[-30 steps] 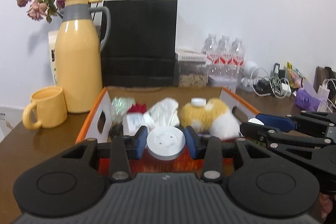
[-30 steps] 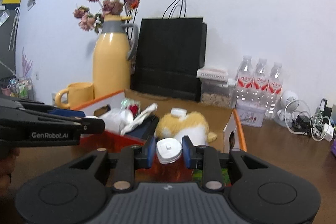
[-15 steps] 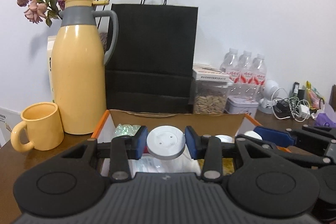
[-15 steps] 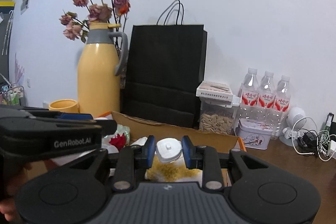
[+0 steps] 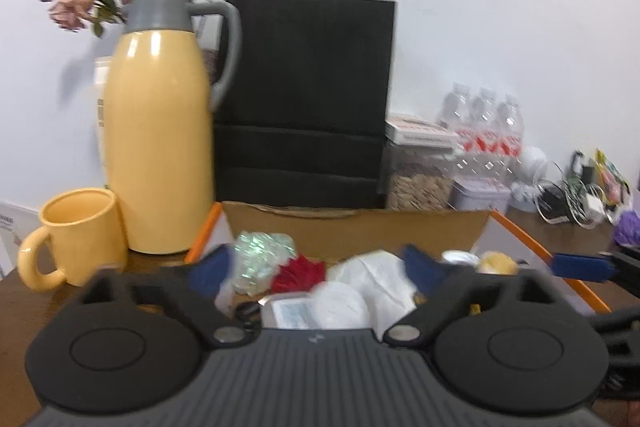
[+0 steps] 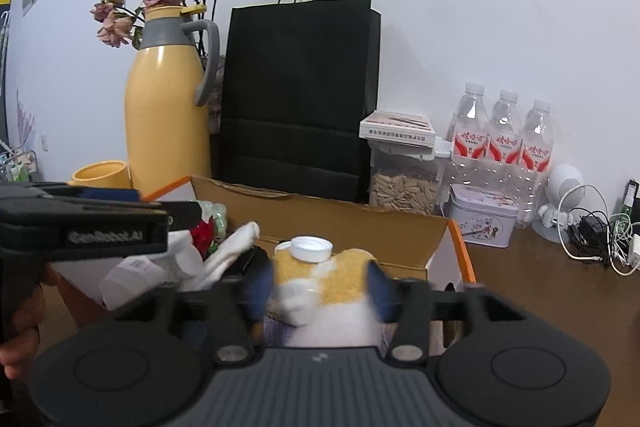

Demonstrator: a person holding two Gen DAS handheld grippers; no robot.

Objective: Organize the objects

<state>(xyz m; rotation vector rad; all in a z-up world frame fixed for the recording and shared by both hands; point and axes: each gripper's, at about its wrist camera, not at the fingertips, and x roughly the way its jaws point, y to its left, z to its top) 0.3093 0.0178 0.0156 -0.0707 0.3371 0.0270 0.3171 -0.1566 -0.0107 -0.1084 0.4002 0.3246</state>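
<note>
An open cardboard box (image 5: 360, 223) with orange edges holds several loose things. My left gripper (image 5: 316, 269) hangs over it, its jaws opening wide. No pad touches the blurred white disc (image 5: 340, 303) low between them, beside a shiny wrap (image 5: 260, 255), a red scrap (image 5: 298, 273) and white tissue (image 5: 380, 275). My right gripper (image 6: 319, 289) is also opening, over a yellow and white plush toy (image 6: 340, 279) with a white cap (image 6: 308, 249) on it. A small white blur (image 6: 296, 301) lies between its pads; I cannot tell what it is. The left gripper (image 6: 168, 211) shows at that view's left.
Behind the box stand a yellow jug (image 5: 156, 147) with dried flowers, a yellow mug (image 5: 76, 235), a black paper bag (image 5: 308, 99), a jar of seeds (image 6: 404, 183), a tin (image 6: 484, 215) and water bottles (image 6: 504, 147). Cables (image 6: 592, 227) lie at the right on the brown table (image 6: 540, 287).
Both grippers moved forward over the box and opened. The white disc has left the left pads and the white-capped piece has left the right pads.
</note>
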